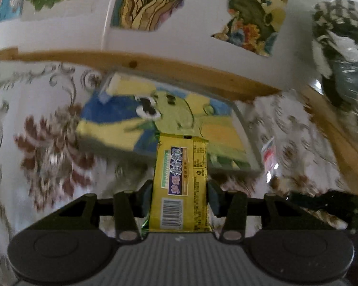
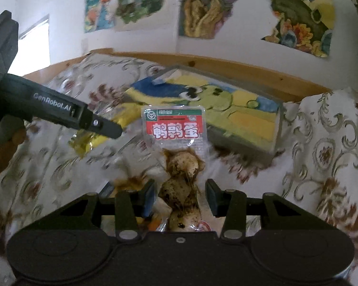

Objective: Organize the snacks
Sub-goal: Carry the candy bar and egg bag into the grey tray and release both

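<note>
- Left gripper (image 1: 180, 191) is clamped on a yellow snack bar wrapper (image 1: 180, 178) — purple label strip, barcode near the base — above the floral tablecloth (image 1: 47, 131).
- Right gripper (image 2: 180, 194) pinches a clear quail-egg pouch (image 2: 176, 143) with red-and-green label, near the cartoon-printed box (image 2: 238, 116).

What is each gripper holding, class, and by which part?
The left gripper clamps a yellow snack packet across its lower half. The right gripper holds a clear quail-egg pouch at its egg-filled lower end.
</note>
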`<act>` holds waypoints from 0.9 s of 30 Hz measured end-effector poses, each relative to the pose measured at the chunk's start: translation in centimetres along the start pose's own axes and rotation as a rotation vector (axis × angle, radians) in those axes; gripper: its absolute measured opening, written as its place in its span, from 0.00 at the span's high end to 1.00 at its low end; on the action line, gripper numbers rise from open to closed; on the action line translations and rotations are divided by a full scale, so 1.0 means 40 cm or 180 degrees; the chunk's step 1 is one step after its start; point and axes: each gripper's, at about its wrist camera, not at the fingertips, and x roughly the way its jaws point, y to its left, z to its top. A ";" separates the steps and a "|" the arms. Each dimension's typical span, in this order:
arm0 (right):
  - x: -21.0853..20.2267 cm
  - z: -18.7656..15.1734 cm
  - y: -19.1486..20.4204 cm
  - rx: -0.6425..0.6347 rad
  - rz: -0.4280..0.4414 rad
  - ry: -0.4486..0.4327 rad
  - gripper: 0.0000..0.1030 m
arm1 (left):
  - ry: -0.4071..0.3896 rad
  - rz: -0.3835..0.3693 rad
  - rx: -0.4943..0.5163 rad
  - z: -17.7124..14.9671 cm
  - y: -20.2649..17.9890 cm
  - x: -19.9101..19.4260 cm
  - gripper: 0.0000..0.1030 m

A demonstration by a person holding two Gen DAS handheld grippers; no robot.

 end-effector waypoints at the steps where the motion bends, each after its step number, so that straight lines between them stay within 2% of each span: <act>1: 0.022 0.025 -0.021 0.0034 -0.0046 -0.0022 0.54 | -0.0007 0.0022 0.0023 0.014 -0.005 0.022 0.50; 5: 0.098 0.107 -0.096 0.0290 -0.0129 -0.0089 0.54 | -0.0011 0.0070 -0.0006 0.069 -0.005 0.115 0.50; 11: 0.222 0.177 -0.184 0.0467 -0.0267 -0.0142 0.54 | -0.0046 0.0121 0.0045 0.128 -0.010 0.242 0.50; 14: 0.288 0.191 -0.232 0.0674 -0.0304 -0.0050 0.54 | 0.0006 0.0112 0.0021 0.147 -0.013 0.307 0.50; 17: 0.353 0.203 -0.269 0.0690 -0.0404 0.0058 0.54 | 0.0048 0.0096 0.0030 0.160 -0.016 0.357 0.50; 25: 0.463 0.211 -0.332 0.0935 -0.0408 0.0161 0.54 | 0.0180 0.0148 0.0025 0.159 -0.022 0.452 0.50; 27: 0.483 0.205 -0.336 0.0960 -0.0417 0.0185 0.53 | 0.0140 0.0172 0.0089 0.157 -0.030 0.461 0.50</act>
